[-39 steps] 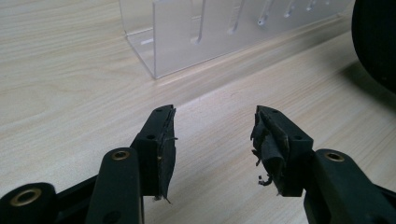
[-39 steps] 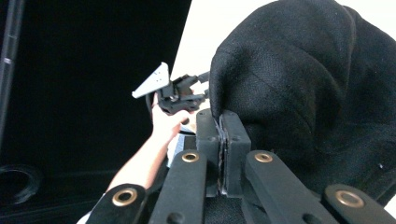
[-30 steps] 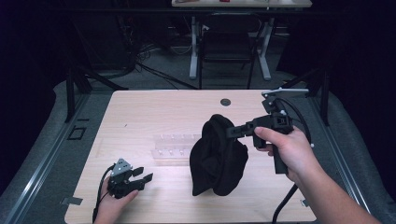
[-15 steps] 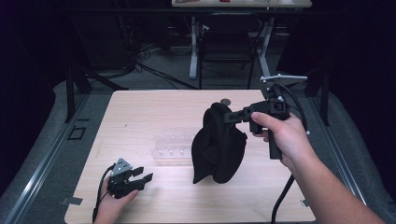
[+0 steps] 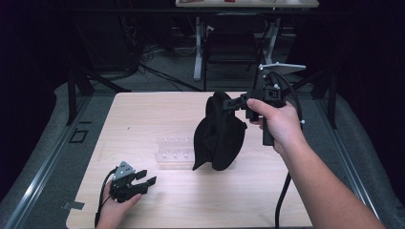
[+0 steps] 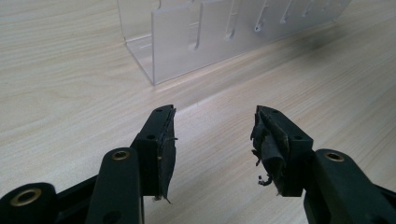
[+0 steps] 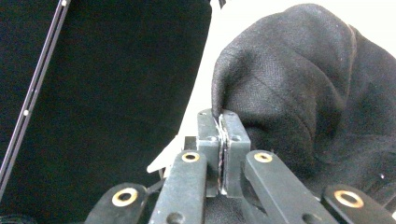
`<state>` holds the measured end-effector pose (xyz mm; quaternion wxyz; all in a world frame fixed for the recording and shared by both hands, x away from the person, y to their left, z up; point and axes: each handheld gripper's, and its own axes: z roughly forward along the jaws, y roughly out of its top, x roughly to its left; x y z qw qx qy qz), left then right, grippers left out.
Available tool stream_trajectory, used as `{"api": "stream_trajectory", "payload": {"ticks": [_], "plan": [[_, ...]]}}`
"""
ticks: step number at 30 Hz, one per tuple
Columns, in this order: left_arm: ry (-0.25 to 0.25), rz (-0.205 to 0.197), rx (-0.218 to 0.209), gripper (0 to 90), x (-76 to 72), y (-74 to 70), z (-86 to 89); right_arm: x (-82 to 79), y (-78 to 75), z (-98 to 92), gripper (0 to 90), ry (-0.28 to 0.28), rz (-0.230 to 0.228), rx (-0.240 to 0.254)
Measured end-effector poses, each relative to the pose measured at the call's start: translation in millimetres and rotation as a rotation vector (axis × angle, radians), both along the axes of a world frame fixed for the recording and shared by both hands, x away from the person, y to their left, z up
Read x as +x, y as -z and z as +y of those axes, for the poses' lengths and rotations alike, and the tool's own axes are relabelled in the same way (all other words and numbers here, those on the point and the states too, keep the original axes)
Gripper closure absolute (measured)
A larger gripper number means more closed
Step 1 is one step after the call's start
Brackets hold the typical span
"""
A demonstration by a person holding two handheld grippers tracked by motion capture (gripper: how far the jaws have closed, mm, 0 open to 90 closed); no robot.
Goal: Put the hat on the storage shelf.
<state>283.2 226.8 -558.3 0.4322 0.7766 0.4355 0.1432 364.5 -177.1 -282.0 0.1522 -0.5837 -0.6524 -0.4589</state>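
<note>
The worktop (image 5: pixel 143 114) is pale wood with rounded corners, ringed by a grey floor. A clear plastic rack (image 5: pixel 175 151) lies near its middle. Just right of the rack, the bottom of a hanging black cloth (image 5: pixel 218 138) seems to meet the wood. Toward the near left corner from the rack, the left tongs (image 5: pixel 144 178) rest on the surface.

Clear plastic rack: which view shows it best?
The left gripper view: the clear plastic rack stands close beyond the open left gripper, its slots and walls plain. The high view shows it small and faint beside the black cloth. The right gripper view offers nothing of it.
</note>
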Motion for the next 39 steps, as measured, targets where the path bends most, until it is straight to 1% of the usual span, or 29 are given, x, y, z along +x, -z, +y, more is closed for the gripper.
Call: {"api": "stream_trajectory", "payload": {"ticks": [1,2,4,5,6,7,12,14,15,16,17,19,20,23,24,25,27,30,31,32,35,37,39], "plan": [[0.004,0.005,0.004,49.0,-0.4,-0.9,0.2,1.7,0.2,0.7,88.7,0.003,0.001,0.003],[0.000,-0.006,-0.003,49.0,-0.4,-0.3,-0.5,3.8,0.4,1.3,88.7,0.006,0.001,0.006],[0.002,-0.007,-0.003,49.0,-0.4,-0.5,-0.7,10.0,0.7,3.0,88.7,0.016,-0.002,0.001],[0.001,-0.007,-0.004,49.0,-0.4,-0.5,-0.7,10.0,0.7,3.0,88.7,0.016,-0.002,0.001],[0.001,-0.008,-0.005,49.0,-0.3,-0.7,-0.7,13.8,1.0,4.3,88.7,0.026,-0.010,-0.009],[0.004,-0.003,-0.002,49.0,-0.4,-1.3,-0.3,13.8,1.0,4.3,88.7,0.026,-0.010,-0.009],[-0.002,-0.012,-0.010,49.1,-0.3,-1.2,-1.0,21.9,3.6,4.4,88.7,0.038,-0.010,-0.005],[0.001,-0.016,-0.008,49.0,0.3,-1.2,-1.3,24.5,5.1,4.2,88.7,0.046,-0.010,-0.012],[0.004,-0.008,-0.001,49.1,0.3,-2.3,-1.0,25.9,5.8,4.1,88.7,0.050,-0.011,-0.013],[0.004,-0.009,-0.003,49.1,0.3,-2.6,-1.4,28.6,7.5,2.5,88.7,0.055,-0.007,-0.011],[0.000,-0.016,-0.014,49.1,0.3,-2.2,-2.3,28.6,7.5,2.5,88.7,0.055,-0.007,-0.011],[0.005,-0.018,-0.019,49.2,0.1,-3.2,-3.1,30.5,8.8,1.5,88.7,0.061,-0.005,-0.008],[-0.001,-0.023,-0.023,49.2,-0.1,-3.5,-4.4,31.9,9.5,0.6,88.7,0.062,-0.006,-0.017],[0.007,-0.024,-0.035,49.2,-0.3,-4.7,-6.7,33.5,11.2,-0.3,88.6,0.069,-0.005,-0.020],[0.011,-0.022,-0.033,49.2,-0.5,-5.8,-7.7,33.5,11.2,-0.3,88.6,0.069,-0.005,-0.020],[0.017,-0.028,-0.038,49.2,-0.5,-6.3,-9.1,34.0,11.9,-0.5,88.6,0.071,-0.002,-0.022],[0.025,-0.026,-0.043,49.2,-1.3,-8.1,-11.8,35.2,13.9,-0.5,88.6,0.078,-0.003,-0.017],[0.045,-0.038,-0.031,49.2,-3.1,-12.1,-18.0,36.7,15.6,-0.7,88.6,0.078,0.003,-0.022],[0.053,-0.040,-0.029,49.2,-3.4,-13.5,-19.8,36.9,16.6,0.1,88.6,0.079,0.004,-0.014],[0.066,-0.041,-0.018,49.2,-3.4,-15.5,-21.3,36.9,16.6,0.1,88.6,0.079,0.004,-0.014],[0.085,-0.051,-0.021,49.2,-3.9,-20.7,-27.2,37.1,16.8,3.1,88.6,0.073,0.001,-0.011],[0.099,-0.067,-0.014,49.2,-2.9,-24.5,-31.6,37.5,16.6,5.4,88.6,0.069,-0.004,-0.009],[0.112,-0.075,-0.018,49.3,-1.4,-27.5,-35.6,37.8,16.2,9.1,88.5,0.066,-0.009,-0.007]]}}
